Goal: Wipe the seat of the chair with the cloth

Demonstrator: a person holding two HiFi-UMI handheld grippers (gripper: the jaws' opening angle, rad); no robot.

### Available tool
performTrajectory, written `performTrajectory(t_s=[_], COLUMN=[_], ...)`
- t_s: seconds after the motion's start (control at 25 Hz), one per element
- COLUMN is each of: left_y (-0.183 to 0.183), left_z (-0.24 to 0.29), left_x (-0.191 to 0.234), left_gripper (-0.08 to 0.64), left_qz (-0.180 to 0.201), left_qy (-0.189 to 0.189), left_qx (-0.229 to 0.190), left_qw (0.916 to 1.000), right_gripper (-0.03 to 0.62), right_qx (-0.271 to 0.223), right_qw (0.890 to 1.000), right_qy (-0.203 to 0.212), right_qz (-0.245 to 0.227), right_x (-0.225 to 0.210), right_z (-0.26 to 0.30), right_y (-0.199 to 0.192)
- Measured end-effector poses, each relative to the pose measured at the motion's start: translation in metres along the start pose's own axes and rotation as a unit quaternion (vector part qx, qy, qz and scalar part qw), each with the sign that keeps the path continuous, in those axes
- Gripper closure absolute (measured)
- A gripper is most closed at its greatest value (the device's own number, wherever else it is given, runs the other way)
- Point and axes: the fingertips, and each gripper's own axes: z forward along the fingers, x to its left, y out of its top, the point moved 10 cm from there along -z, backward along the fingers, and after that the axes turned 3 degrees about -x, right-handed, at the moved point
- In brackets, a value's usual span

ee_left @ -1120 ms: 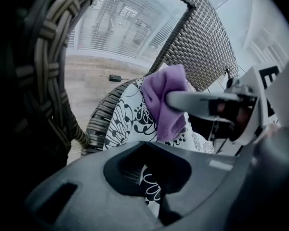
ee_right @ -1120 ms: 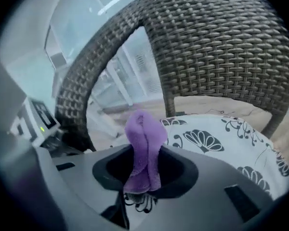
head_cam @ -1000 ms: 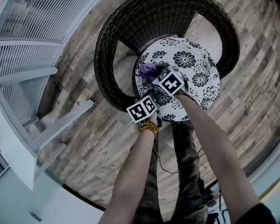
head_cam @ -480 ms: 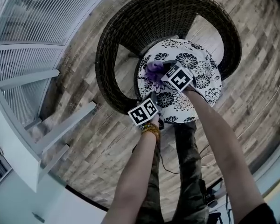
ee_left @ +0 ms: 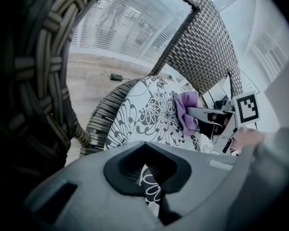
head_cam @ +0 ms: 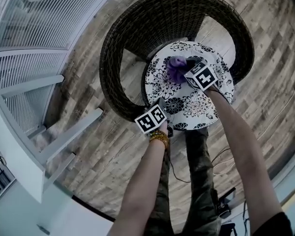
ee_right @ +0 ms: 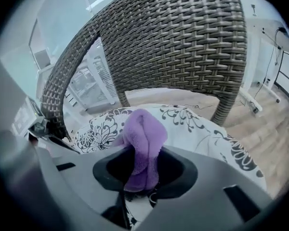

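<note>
A round seat cushion with a black-and-white flower print lies in a dark wicker chair. My right gripper is over the back middle of the seat, shut on a purple cloth that rests on the cushion. In the right gripper view the cloth bulges up out of the right gripper, with the cushion beyond it. My left gripper sits at the seat's front left edge. In its own view the left gripper is shut on a fold of the flower-print cushion; the cloth shows farther off.
The wicker backrest curves round the seat's far side and the left armrest is close to the left gripper. A white slatted railing and white beams stand on the left. The person's legs and a cable are on the plank floor.
The right gripper has slid the purple cloth across the seat from its left side toward the back right. The left gripper has stayed at the front edge.
</note>
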Motion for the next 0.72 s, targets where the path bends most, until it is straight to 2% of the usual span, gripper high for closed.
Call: performTrajectory(t_s=[0.16,0.44,0.6,0.72], left_y=[0.000,0.000,-0.001,0.001], left_z=[0.000,0.000,0.000,0.001], left_x=[0.000,0.000,0.000,-0.001], left_gripper=[0.546,0.546,0.546,0.546], left_qz=[0.000,0.002,0.000,0.000], left_qy=[-0.001,-0.001,-0.001,-0.005], left_qx=[-0.001,-0.002,0.000,-0.001], left_qw=[1.0000,1.0000,1.0000,1.0000], right_gripper=[0.471,0.471,0.471,0.471], right_qx=[-0.001,0.006,0.015,0.006], right_qw=[1.000,0.996,0.992,0.986], right_qy=[-0.020,-0.078,-0.115,-0.143], right_qz=[0.008,0.036,0.049,0.080], right_x=[-0.022,-0.068,-0.087,-0.097], right_z=[-0.014,-0.043,-0.057,-0.067], right_y=[-0.006,-0.017,-0.022,-0.022])
